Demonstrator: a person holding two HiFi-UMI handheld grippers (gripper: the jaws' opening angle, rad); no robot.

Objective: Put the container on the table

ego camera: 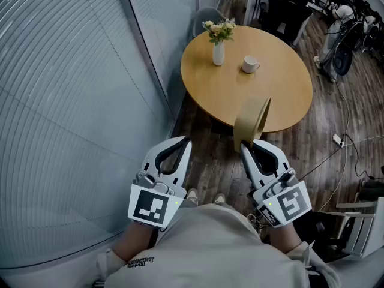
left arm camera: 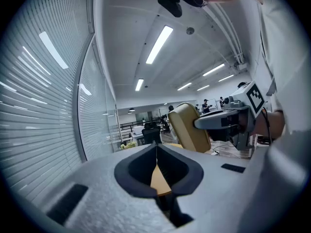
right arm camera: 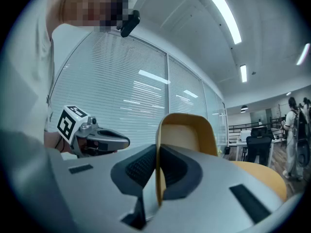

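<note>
A tan container [ego camera: 252,122] hangs in the air over the near edge of the round wooden table [ego camera: 282,95]. My right gripper [ego camera: 245,148] is shut on its rim, and the right gripper view shows that rim of the container [right arm camera: 187,132] pinched between the dark pads. My left gripper [ego camera: 186,141] is shut with nothing in it, level with the right one and to its left. From the left gripper view the container [left arm camera: 188,126] shows to the right, held by the right gripper [left arm camera: 200,124].
On the table stand a white vase of flowers [ego camera: 218,45] and a white mug [ego camera: 250,64]. A glass wall with blinds [ego camera: 72,101] runs along the left. Cables [ego camera: 345,146] lie on the wood floor at right, with chairs beyond the table.
</note>
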